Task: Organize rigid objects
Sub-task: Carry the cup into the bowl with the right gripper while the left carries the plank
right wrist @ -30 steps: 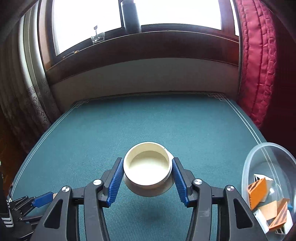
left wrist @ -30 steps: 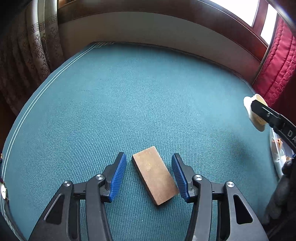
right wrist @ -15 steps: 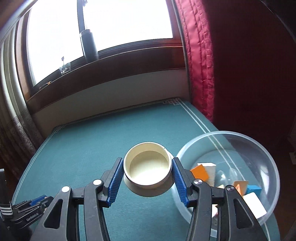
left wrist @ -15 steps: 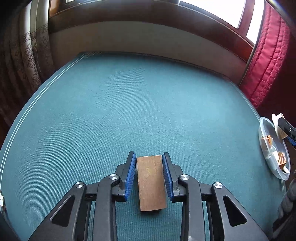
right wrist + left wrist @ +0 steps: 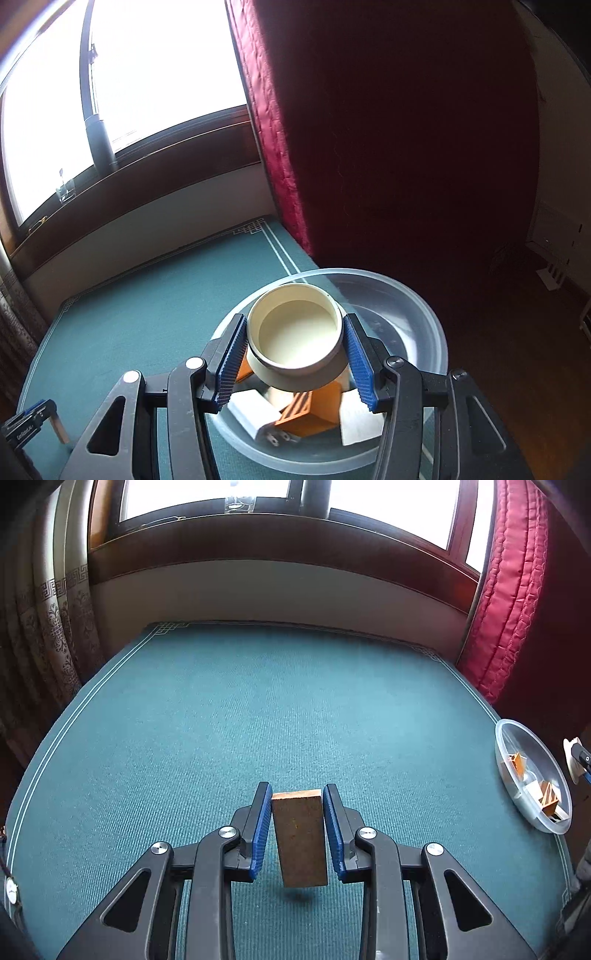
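Two tools pinch cargo: the left tool [image 5: 297, 825] lifts a wooden block [image 5: 300, 840] off the surface [image 5: 258, 709], while the right tool [image 5: 295, 356] poises a cream cup [image 5: 295, 341] over the clear bowl [image 5: 413, 306] for dropping.

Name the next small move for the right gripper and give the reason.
Probably lower a little and open the fingers. The right gripper holds the cream cup directly above the clear bowl, which sits at the table's edge with blocks already in it.

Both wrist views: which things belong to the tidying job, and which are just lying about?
In the job:
left gripper
wooden block
right gripper
cream cup
clear bowl
blocks in the bowl

Just about:
red curtain
dark bottle
glass
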The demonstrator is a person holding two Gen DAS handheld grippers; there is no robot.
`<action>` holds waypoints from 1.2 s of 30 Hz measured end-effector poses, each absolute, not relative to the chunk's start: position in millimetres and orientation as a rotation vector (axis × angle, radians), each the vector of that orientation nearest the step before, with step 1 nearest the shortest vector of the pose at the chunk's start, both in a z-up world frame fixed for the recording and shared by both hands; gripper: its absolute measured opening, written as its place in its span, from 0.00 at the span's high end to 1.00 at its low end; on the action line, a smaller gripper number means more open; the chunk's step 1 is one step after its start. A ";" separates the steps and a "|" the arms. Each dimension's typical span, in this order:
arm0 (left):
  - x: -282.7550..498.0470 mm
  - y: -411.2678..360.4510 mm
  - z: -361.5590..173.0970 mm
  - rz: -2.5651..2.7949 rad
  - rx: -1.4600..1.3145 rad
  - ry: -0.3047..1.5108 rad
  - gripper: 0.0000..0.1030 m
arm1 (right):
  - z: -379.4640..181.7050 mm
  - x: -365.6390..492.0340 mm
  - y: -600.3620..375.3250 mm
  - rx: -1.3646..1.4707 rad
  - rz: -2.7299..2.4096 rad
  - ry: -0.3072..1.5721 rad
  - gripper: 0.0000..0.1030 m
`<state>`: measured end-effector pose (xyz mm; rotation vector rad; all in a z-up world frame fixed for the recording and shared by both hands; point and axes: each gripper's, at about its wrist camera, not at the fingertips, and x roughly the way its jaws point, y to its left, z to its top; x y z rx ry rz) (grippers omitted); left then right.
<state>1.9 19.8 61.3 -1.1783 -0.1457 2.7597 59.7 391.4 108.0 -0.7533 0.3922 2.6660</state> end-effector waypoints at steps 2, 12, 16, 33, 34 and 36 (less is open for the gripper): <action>3.0 24.5 65.2 2.756 -1.172 -0.143 0.72 | 106.7 63.2 398.8 -0.751 2.648 0.409 0.47; 13.5 54.3 88.4 2.717 -1.110 -0.102 0.72 | 95.5 74.8 417.9 -0.762 2.623 0.488 0.33; 16.2 72.8 97.3 2.700 -1.084 -0.077 0.72 | 95.7 81.3 420.2 -0.741 2.627 0.492 0.32; 5.2 206.8 117.4 2.447 -1.008 0.005 0.72 | 95.1 104.7 430.1 -0.623 2.608 0.458 0.32; 4.1 217.8 117.8 2.427 -1.007 0.009 0.72 | 95.0 105.4 430.6 -0.617 2.608 0.459 0.31; 2.4 236.0 117.7 2.390 -1.000 0.020 0.72 | 95.4 107.6 433.0 -0.604 2.607 0.472 0.31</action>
